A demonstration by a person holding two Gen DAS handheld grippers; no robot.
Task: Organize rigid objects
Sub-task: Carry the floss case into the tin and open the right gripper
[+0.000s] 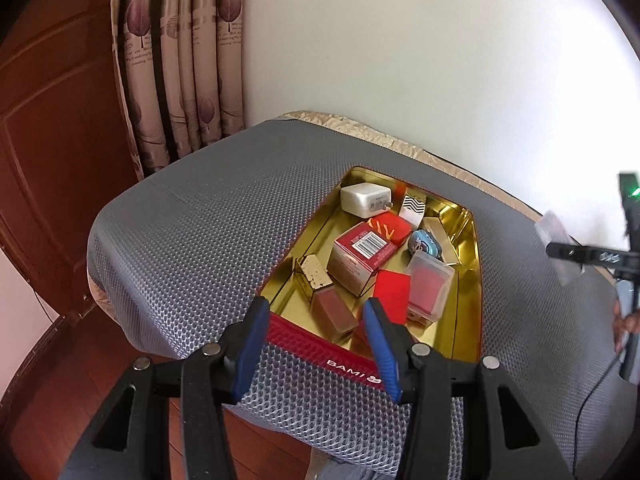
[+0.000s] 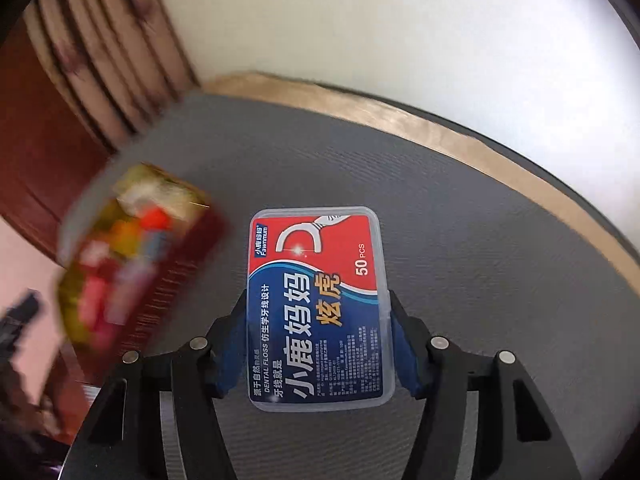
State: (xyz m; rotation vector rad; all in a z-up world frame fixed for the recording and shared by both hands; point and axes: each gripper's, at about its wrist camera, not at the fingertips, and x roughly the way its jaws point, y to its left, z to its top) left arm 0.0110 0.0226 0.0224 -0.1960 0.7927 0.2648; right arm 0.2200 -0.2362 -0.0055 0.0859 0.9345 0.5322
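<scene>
place: home bedroom — patterned curtain (image 1: 180, 60) | wooden door (image 1: 48, 140) | mesh-covered mattress (image 1: 200, 220)

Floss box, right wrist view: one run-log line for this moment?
right gripper: shut on dental floss box, above grey mat | left gripper: open, empty, at gold tin rim | tin: holds items

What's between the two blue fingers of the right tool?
A clear dental floss box with a red and blue label sits clamped between the right tool's fingers. The right wrist view shows it.
</scene>
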